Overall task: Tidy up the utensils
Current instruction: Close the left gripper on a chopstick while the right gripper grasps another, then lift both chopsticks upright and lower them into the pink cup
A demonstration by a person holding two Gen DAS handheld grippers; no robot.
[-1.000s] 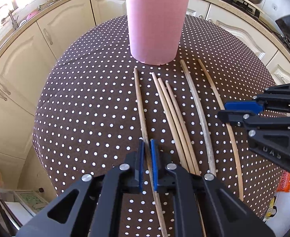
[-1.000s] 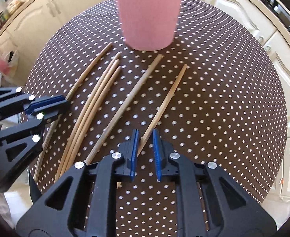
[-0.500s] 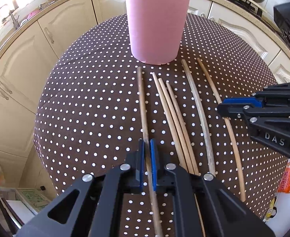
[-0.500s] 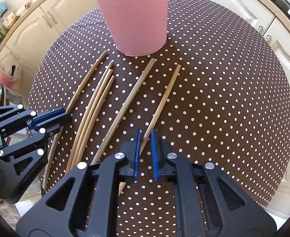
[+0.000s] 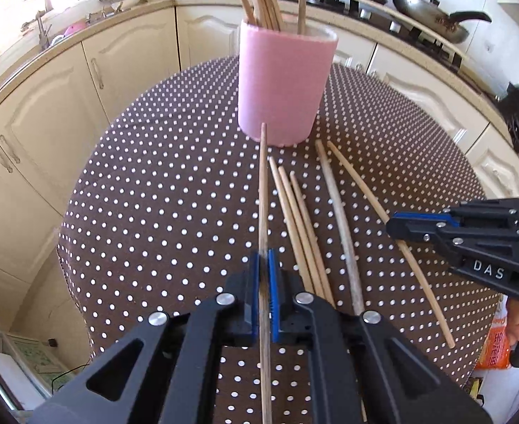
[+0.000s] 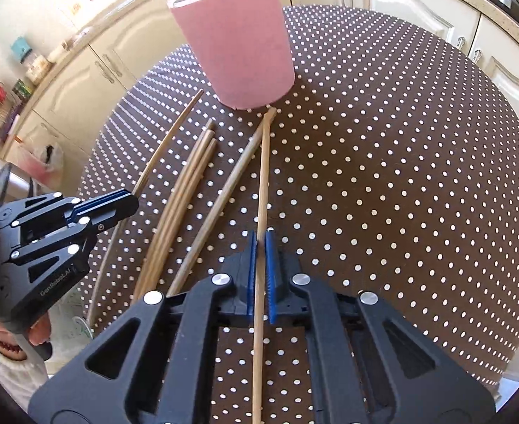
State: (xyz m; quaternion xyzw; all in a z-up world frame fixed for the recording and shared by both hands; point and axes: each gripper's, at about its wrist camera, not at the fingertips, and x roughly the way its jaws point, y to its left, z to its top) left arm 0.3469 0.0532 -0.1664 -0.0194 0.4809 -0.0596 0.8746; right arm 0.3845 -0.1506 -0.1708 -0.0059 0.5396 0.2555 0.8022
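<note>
- Left wrist view: your left gripper point(image 5: 264, 265) is clenched on one chopstick point(image 5: 263, 190), its far tip just before the pink holder point(image 5: 284, 84); four loose chopsticks point(image 5: 301, 219) lie right of it on the dotted tablecloth point(image 5: 153, 194).
- Right wrist view: your right gripper point(image 6: 261, 247) grasps another chopstick point(image 6: 263, 176); its far tip is near the holder's base.

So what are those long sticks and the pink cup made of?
The sticks look like bare wood or bamboo: tan, matte, faintly grained, some slightly bowed. The pink cup has a dull, slightly fuzzy surface and a thick pale rim, so it may be foam or a felt wrap; that stays uncertain.
</note>
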